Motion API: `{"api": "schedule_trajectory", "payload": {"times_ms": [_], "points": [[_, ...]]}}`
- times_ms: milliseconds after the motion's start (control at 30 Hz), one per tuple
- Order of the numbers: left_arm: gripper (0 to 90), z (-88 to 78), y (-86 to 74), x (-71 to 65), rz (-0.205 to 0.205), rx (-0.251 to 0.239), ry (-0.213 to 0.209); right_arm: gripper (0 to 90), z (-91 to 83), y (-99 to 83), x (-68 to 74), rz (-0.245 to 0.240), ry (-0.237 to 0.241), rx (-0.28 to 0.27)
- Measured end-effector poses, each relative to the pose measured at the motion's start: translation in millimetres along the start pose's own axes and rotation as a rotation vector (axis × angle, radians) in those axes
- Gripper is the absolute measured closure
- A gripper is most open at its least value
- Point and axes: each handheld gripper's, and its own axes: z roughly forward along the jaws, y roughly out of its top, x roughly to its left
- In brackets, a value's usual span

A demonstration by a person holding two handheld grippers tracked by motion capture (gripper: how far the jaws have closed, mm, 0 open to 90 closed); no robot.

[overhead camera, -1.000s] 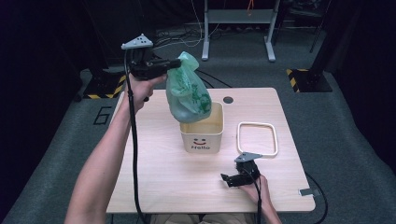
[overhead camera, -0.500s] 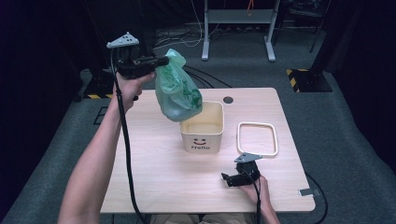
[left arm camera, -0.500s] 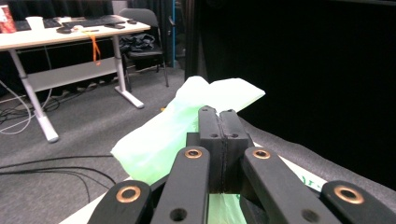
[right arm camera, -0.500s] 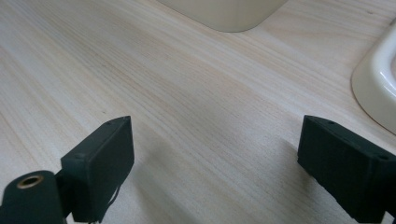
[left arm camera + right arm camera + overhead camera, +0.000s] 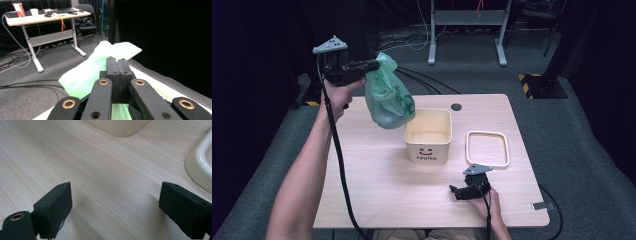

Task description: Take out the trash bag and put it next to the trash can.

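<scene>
Bag first: a green plastic bag (image 5: 388, 97), partly full and hanging by its gathered top, is pinched in the left gripper (image 5: 373, 64), whose jaws are pressed together on the plastic. In the left gripper view the pale green film (image 5: 100, 67) bunches up on both sides of the closed jaws. Holding it by the neck keeps the mouth drawn in, so the contents, which I cannot make out through the film, should stay inside while it is carried. The bag hangs clear of the table (image 5: 362, 165), up and to the left of the bin, not over its opening.

Bin: a cream square tub (image 5: 428, 135) with a printed smiley and "Hello" on its front stands upright near the table's middle. Its inside looks bare; only the pale floor is visible. Judged from this, the filled liner has been lifted out and is being taken away.

Ring: a cream square frame (image 5: 487, 148) lies flat on the table just right of the bin, apart from it. Probably the bin's clamp rim, set aside so the bag could come free.

Right gripper (image 5: 467, 190): resting low on the table near the front edge, jaws spread wide with nothing between them, bare wood (image 5: 107, 182) between the pads, bin corner (image 5: 117, 127) and frame (image 5: 200, 162) ahead of it.
</scene>
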Motion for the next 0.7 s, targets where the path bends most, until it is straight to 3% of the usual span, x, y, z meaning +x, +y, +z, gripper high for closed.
{"api": "schedule_trajectory", "payload": {"times_ms": [333,700], "points": [[90.0,-11.2,-12.4,20.0,-0.027,0.009,0.053,10.8,0.2,-0.1,0.3,0.003,0.0,-0.001],[90.0,-13.8,-27.8,32.9,-0.046,0.033,0.089,11.0,0.6,0.0,1.7,-0.007,-0.01,0.004]]}}
